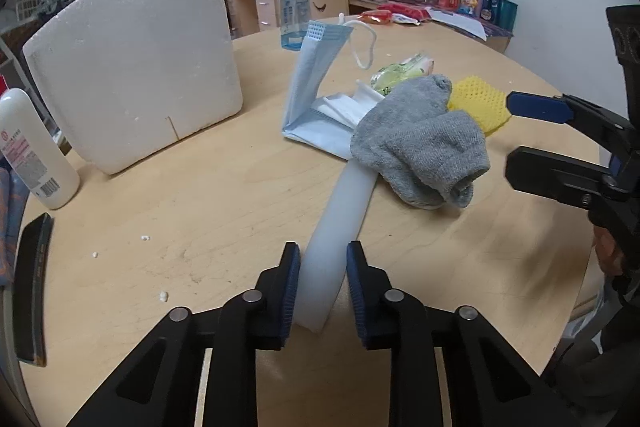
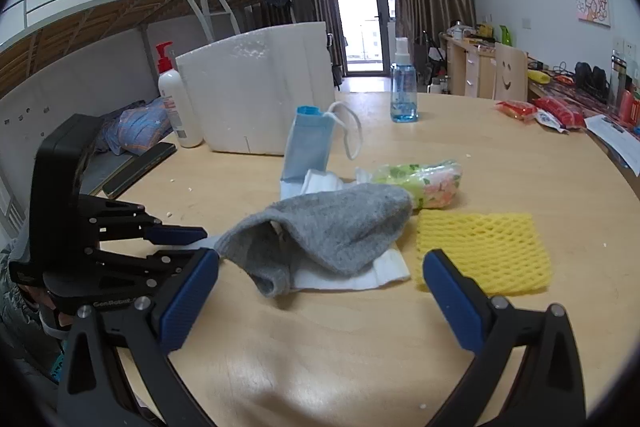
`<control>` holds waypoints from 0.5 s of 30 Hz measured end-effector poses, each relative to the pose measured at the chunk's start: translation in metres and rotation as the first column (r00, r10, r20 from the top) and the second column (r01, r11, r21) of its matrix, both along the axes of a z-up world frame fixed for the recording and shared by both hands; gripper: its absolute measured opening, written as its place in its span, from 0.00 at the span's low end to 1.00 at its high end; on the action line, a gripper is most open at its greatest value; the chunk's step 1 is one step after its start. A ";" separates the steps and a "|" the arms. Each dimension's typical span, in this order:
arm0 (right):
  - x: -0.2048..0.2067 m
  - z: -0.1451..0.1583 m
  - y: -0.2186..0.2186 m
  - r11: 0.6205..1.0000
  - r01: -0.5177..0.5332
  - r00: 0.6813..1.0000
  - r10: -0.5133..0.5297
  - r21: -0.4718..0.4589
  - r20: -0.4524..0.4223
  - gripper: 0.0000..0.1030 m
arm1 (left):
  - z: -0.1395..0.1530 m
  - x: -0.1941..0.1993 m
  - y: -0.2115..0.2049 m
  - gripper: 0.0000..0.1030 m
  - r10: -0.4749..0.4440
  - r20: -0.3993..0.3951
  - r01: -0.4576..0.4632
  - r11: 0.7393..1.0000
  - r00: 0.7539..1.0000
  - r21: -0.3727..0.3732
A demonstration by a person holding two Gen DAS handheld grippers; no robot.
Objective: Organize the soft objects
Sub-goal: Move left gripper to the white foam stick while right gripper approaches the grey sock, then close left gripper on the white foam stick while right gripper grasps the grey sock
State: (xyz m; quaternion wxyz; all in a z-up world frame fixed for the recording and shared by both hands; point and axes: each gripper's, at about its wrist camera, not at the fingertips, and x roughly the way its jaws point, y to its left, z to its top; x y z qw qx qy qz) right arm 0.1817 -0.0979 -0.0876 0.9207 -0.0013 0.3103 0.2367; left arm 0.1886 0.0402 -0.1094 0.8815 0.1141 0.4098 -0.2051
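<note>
**White strip clamped at the table's near edge**

A white foam strip (image 1: 340,239) is gripped by the left gripper (image 1: 323,281) at the near edge of the round table (image 1: 200,219); its far end is covered by a grey sock (image 1: 424,143) mid-table. The right gripper (image 2: 320,291) is held spread, empty, before the sock, beside a yellow foam net (image 2: 480,247).

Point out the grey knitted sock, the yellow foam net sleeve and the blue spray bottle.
Grey knitted sock (image 2: 328,227), right wrist view: middle of its upper side.
Yellow foam net sleeve (image 2: 480,251), right wrist view: centre of the mesh.
Blue spray bottle (image 1: 294,15), left wrist view: clear body.
</note>
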 end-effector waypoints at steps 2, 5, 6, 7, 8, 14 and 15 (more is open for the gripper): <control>0.003 0.000 0.003 1.000 -0.003 1.000 0.003 -0.005 -0.003 1.00 | 0.000 -0.004 -0.001 0.23 -0.008 0.024 0.008 1.000 1.000 0.014; 0.005 -0.001 0.012 1.000 -0.017 1.000 0.017 -0.020 -0.008 1.00 | -0.001 -0.007 -0.002 0.23 -0.012 0.046 0.011 1.000 0.999 0.026; 0.006 -0.001 0.014 1.000 -0.021 1.000 0.021 -0.024 -0.009 1.00 | -0.001 -0.006 -0.001 0.23 -0.010 0.044 0.009 1.000 0.999 0.018; 0.007 0.000 0.017 0.999 -0.026 1.000 0.026 -0.021 -0.012 1.00 | -0.001 -0.005 0.000 0.23 -0.009 0.042 0.008 1.000 0.999 0.010; 0.009 0.000 0.019 0.999 -0.035 0.999 0.035 -0.015 -0.019 1.00 | 0.000 -0.005 0.002 0.23 -0.007 0.038 0.007 1.000 0.999 -0.002; 0.016 -0.001 0.032 0.998 -0.065 0.998 0.064 -0.029 -0.029 0.85 | -0.001 -0.006 0.007 0.23 -0.007 0.033 0.008 1.000 0.999 -0.020; 0.017 -0.002 0.034 0.997 -0.069 0.997 0.068 -0.037 -0.034 0.82 | -0.001 -0.007 0.008 0.23 -0.007 0.033 0.007 1.000 0.999 -0.023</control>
